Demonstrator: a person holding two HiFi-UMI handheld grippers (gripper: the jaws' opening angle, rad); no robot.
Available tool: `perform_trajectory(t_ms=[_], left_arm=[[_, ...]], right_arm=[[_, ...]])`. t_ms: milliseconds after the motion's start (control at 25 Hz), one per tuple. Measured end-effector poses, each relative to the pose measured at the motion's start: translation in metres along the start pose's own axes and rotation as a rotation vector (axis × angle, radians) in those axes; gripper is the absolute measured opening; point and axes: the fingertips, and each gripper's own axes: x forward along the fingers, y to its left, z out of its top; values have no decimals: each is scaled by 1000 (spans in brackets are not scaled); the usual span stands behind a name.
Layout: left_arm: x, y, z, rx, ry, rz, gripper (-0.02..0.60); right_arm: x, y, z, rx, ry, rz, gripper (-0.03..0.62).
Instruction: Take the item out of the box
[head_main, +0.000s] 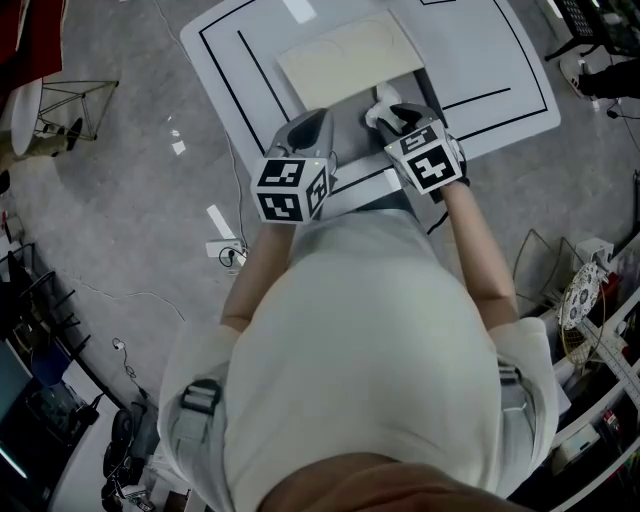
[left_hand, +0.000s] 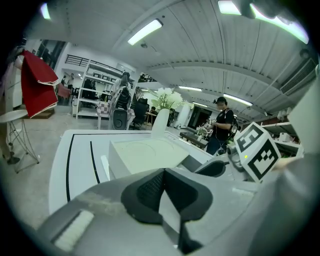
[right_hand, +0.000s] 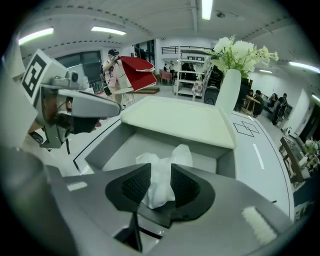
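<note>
- One white crumpled bundle (right_hand: 182, 155) lies inside the single grey box (right_hand: 107, 145), in the box's 3 o'clock half in the head view (head_main: 381, 99).
- In the right gripper view its long axis runs from about 7 o'clock to 1 o'clock, and two puffed lobes point up toward 1 o'clock.
- One right gripper (right_hand: 161, 176) points steeply down into the box. Its claw is spread, the bundle stands between the pads, and no squeeze shows.
- The box's one cream lid (head_main: 345, 55) lies at its 12 o'clock end.
- One left gripper (left_hand: 162, 175) is at 9 o'clock of the right one, at the box's edge (head_main: 316, 118). Its claw is pressed together with nothing in it.
- Each gripper carries one marker cube.
- The box rests on one white table (head_main: 490, 60) marked with black lines.
- One white vase of flowers (right_hand: 229, 92) stands past the lid at 1 o'clock.
</note>
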Motion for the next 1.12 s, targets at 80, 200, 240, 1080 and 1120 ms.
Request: perform_trajectory(t_ms=[80,200,240,1080,1120], left_arm=[[-2,2,0,-3,-3,8,0],[-3,5,1,-9,-8,18,0],[-3,6,2,-10,-10,21,0],[-20,3,-4,-14,-22,36,0],[-21,3,-4,-13,-23,35,0]], right_arm=[[2,2,-3,-8,32,11,123],[5,2,-4,-12,62,11,123],[6,2,-4,-12,70,9,123],[3,2,1,-61,46,-43,12],[2,4,2,-62,42,-42,11]])
